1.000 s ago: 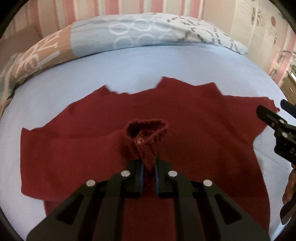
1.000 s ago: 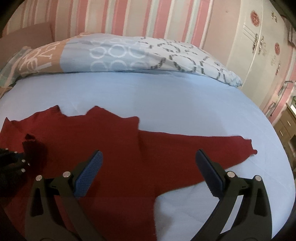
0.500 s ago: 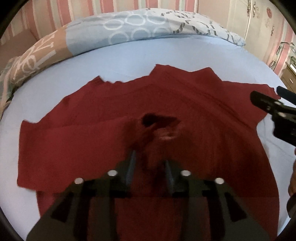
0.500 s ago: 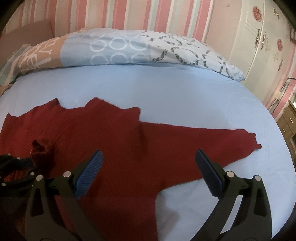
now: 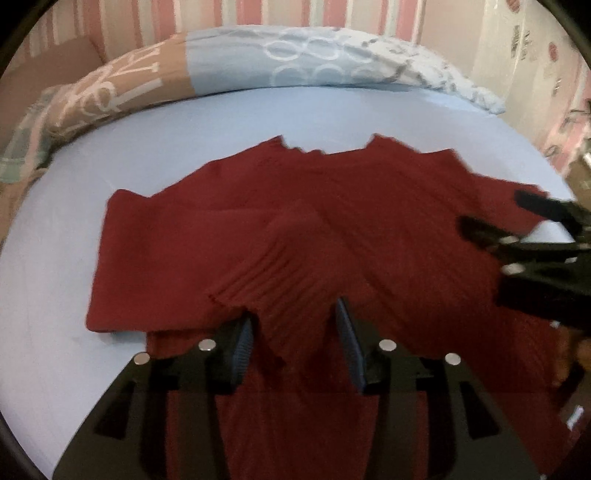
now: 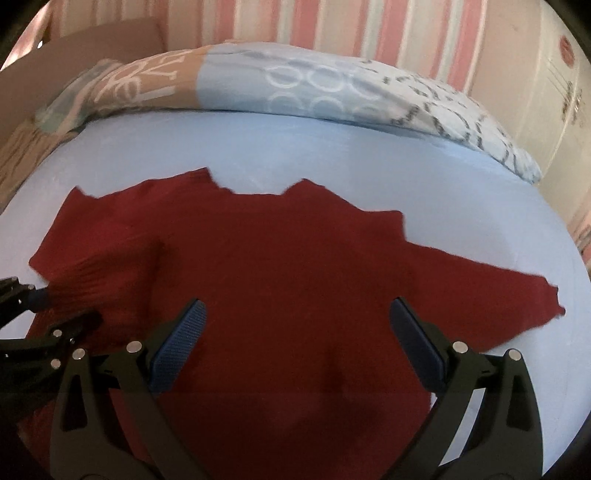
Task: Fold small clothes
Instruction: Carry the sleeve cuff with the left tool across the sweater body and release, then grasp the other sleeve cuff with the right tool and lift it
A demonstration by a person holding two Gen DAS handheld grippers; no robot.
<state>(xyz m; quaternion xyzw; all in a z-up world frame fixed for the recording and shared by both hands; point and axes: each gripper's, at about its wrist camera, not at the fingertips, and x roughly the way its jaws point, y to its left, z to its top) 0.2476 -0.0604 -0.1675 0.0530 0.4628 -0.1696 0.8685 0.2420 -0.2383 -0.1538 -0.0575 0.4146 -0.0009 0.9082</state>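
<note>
Dark red knit sweater (image 5: 369, 221) lies spread flat on the light blue bed sheet (image 5: 59, 266), neckline at the far edge, hem toward the near side.

Left sleeve is folded in across the body; its ribbed cuff (image 5: 280, 280) lies on the torso, pointing toward the near side. Right sleeve (image 6: 509, 295) is stretched out flat to the right on the sheet, cuff end near the right edge of the bed.

Left tool (image 5: 295, 343): jaws have just been opening, now partly spread. The ribbed cuff end sits between the blue pads, but neither pad presses on it, with a gap showing on both sides. Cuff is resting on the sweater, not pinched.

Right tool (image 6: 295, 343): jaws spread wide, nothing between them, hovering over the middle of the sweater body. In the left wrist view it shows at the right edge, blurred, over the sweater's right side.

Far side of the bed: patterned duvet (image 6: 295, 85) bunched along the edge, tan and pale blue with ring prints. Striped pink wall (image 6: 332, 26) behind it, white wardrobe (image 6: 554, 92) at far right.
</note>
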